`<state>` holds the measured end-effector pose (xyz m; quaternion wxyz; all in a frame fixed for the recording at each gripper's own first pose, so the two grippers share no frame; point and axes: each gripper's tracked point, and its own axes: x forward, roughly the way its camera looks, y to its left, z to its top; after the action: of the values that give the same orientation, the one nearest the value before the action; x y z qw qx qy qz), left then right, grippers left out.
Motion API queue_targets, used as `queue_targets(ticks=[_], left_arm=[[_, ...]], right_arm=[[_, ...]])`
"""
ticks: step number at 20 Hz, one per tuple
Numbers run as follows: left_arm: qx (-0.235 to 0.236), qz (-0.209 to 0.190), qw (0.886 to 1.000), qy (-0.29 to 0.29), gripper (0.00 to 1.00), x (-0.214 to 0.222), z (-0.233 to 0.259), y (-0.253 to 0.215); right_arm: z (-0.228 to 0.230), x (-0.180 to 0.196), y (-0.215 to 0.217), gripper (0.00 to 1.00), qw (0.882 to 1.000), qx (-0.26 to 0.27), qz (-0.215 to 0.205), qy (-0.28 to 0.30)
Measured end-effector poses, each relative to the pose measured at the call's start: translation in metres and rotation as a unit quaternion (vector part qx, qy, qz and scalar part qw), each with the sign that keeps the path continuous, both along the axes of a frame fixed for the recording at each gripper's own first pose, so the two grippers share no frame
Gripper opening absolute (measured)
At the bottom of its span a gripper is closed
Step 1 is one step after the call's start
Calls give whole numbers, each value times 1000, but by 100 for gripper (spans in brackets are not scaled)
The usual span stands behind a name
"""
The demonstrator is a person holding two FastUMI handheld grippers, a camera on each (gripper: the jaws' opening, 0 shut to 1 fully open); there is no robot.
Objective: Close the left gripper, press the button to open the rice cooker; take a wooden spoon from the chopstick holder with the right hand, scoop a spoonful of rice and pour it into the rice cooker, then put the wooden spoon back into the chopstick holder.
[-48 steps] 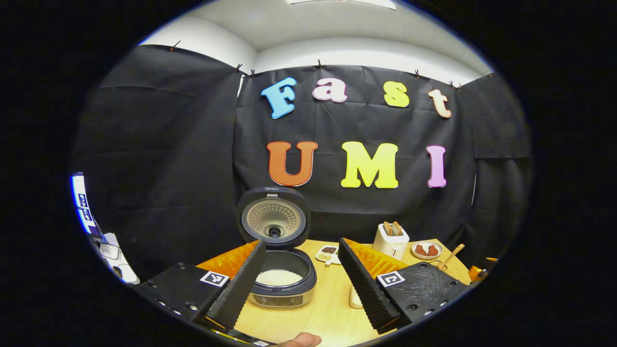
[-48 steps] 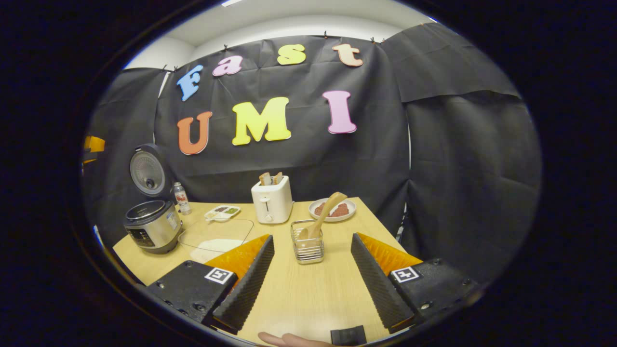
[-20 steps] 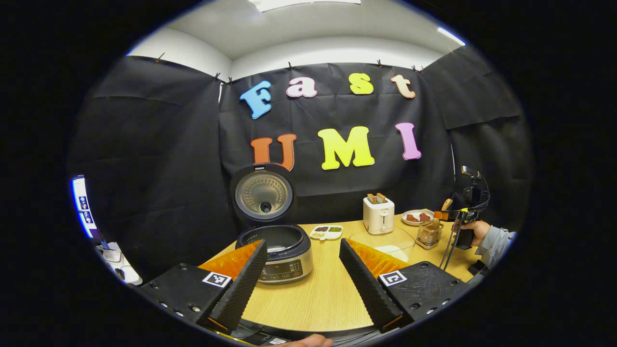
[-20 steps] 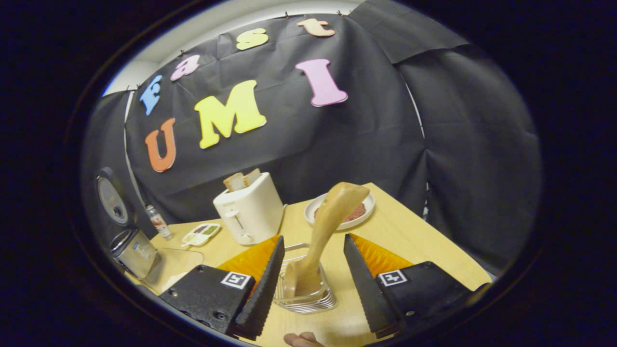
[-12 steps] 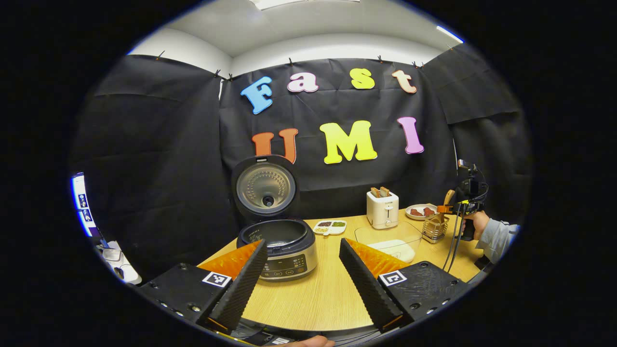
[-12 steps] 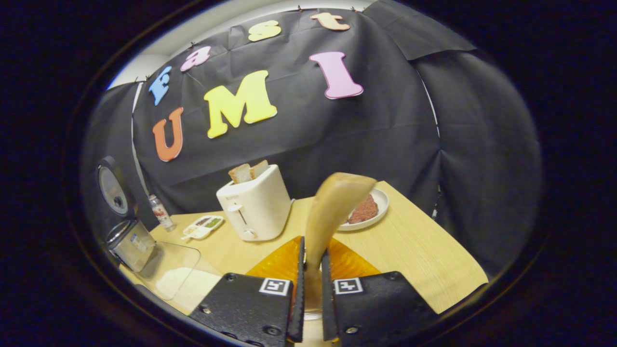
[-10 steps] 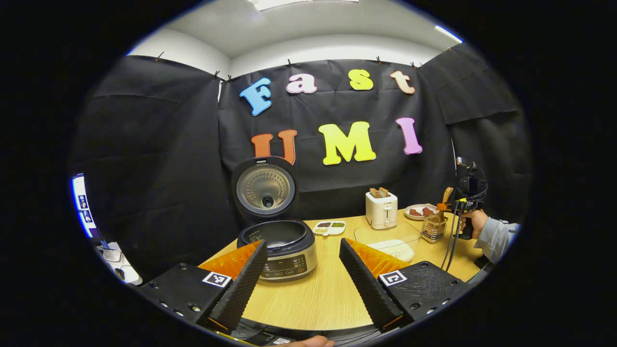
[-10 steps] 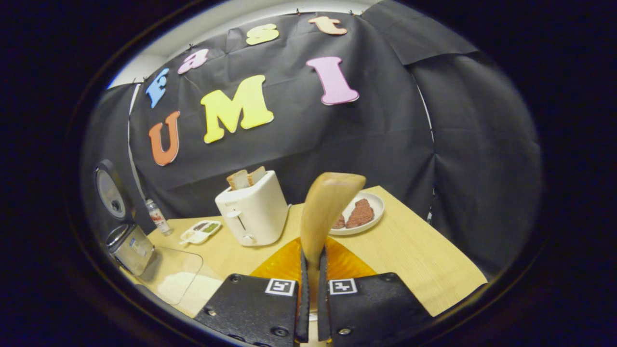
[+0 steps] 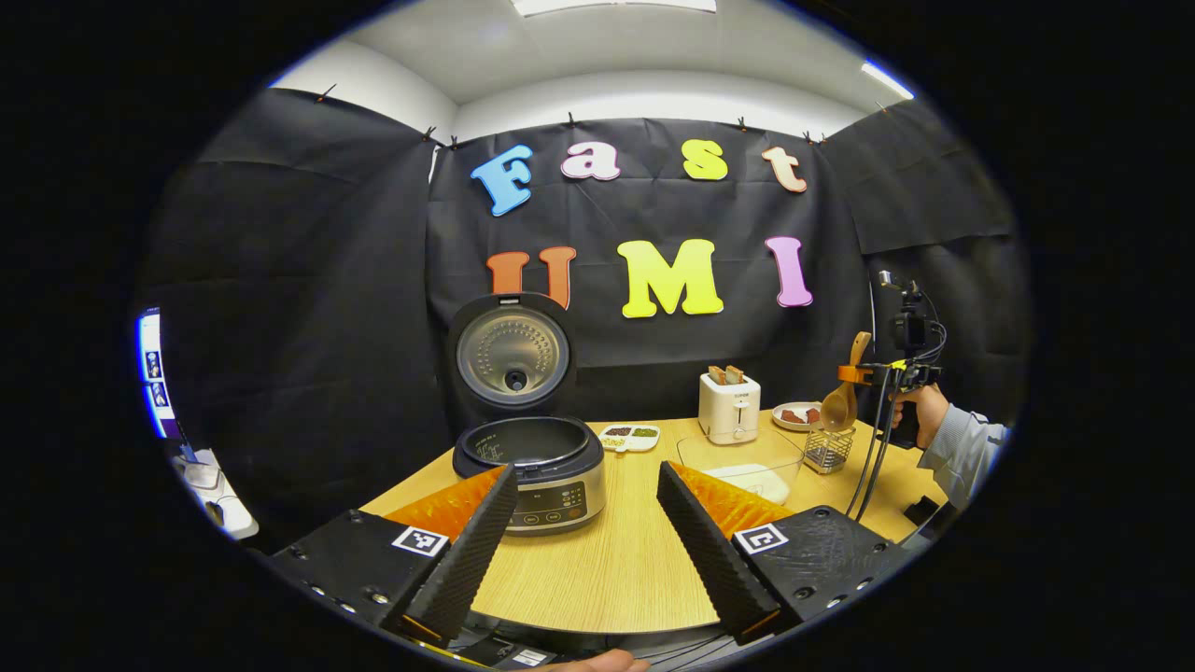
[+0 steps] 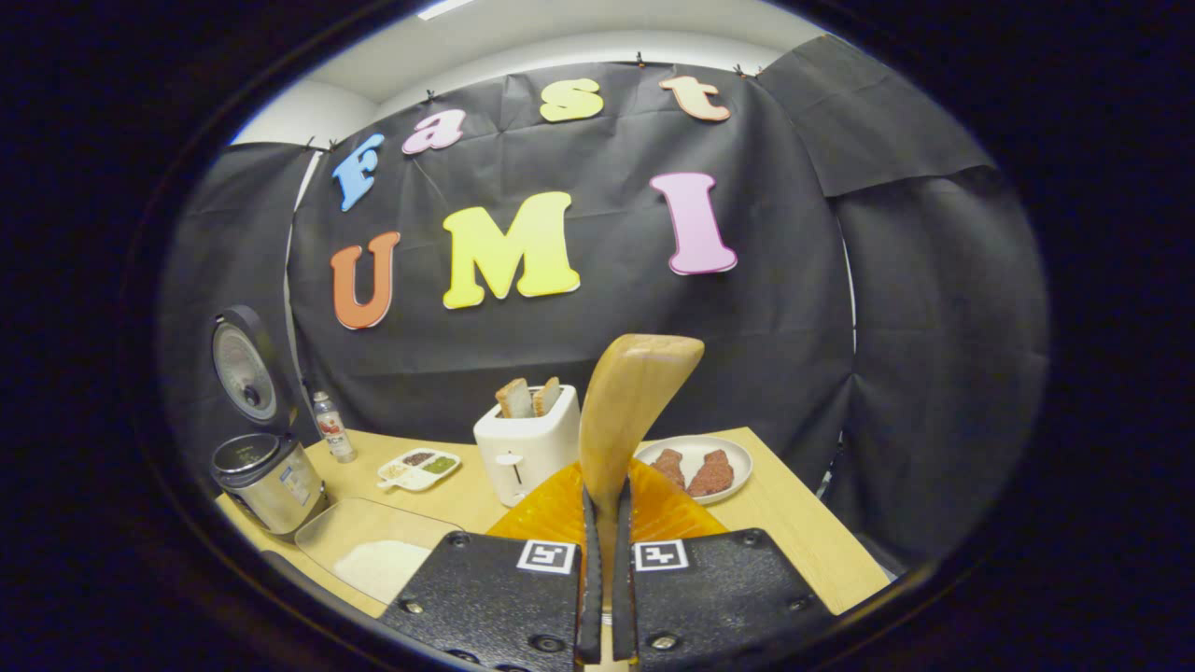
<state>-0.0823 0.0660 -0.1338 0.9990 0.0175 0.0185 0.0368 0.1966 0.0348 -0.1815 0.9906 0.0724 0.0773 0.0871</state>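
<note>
Cooker (image 9: 534,467) lid is up, so the button press looks done. Spoon (image 10: 624,411) is out of the holder (image 9: 825,449): right claw (image 10: 603,597) is pressed together on its handle, both fingers pinching it, handle end sticking up in front of the lens in the right gripper view. In the left gripper view the spoon's bowl hangs just above the holder, clear of the rim as far as I can tell. Left to do, by my read: scoop rice, tip it into the cooker, return the spoon.

Rice sits as a white heap in a clear tray (image 9: 747,467) on the counter (image 9: 616,569), between cooker and holder. Cooker is at the far left of the counter, pot open, inside not readable from here. Holder is at the right, just past the tray.

Right hand (image 9: 910,411) grips the claw's handle at the far right, sleeve showing, cables drooping to the counter. Claw held high above the holder, roughly level, pointing toward the back wall.

Left claw (image 9: 583,541) is spread wide, nothing between the fingers, hovering low at the near edge of the counter, aimed at the cooker but well back from it. Fingertip of the holding hand peeks at the bottom edge.

Other stuff: toaster (image 9: 729,407) with bread, plate (image 10: 698,467) of meat, small divided dish (image 9: 629,437), bottle (image 10: 331,427) by the cooker. All well apart from the claws.

Next move needs the spoon swung left and dipped into the tray; the handle grip looks narrow, so it could twist under load.
</note>
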Motion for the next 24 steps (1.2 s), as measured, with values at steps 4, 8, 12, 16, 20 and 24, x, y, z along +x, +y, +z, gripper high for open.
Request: queue_targets(ticks=[4, 8, 12, 16, 20, 24], left_arm=[[8, 21, 1000, -10, 96, -5, 4, 18], [12, 25, 1000, -13, 96, -12, 4, 17], [0, 21, 1000, -15, 96, -13, 4, 19], [-9, 25, 1000, -16, 96, -18, 3, 25], [-16, 26, 999, -15, 96, -21, -1, 27], [-34, 17, 999, -10, 96, -21, -8, 24]], right_arm=[[25, -17, 26, 10, 1000, -5, 21, -18], [35, -33, 58, 10, 999, -1, 47, -13], [43, -46, 90, 8, 997, 3, 71, -12], [46, -55, 117, 8, 996, 3, 88, -12], [22, -54, 146, 9, 995, 0, 103, 6], [-16, -43, 163, 8, 994, -10, 101, 28]])
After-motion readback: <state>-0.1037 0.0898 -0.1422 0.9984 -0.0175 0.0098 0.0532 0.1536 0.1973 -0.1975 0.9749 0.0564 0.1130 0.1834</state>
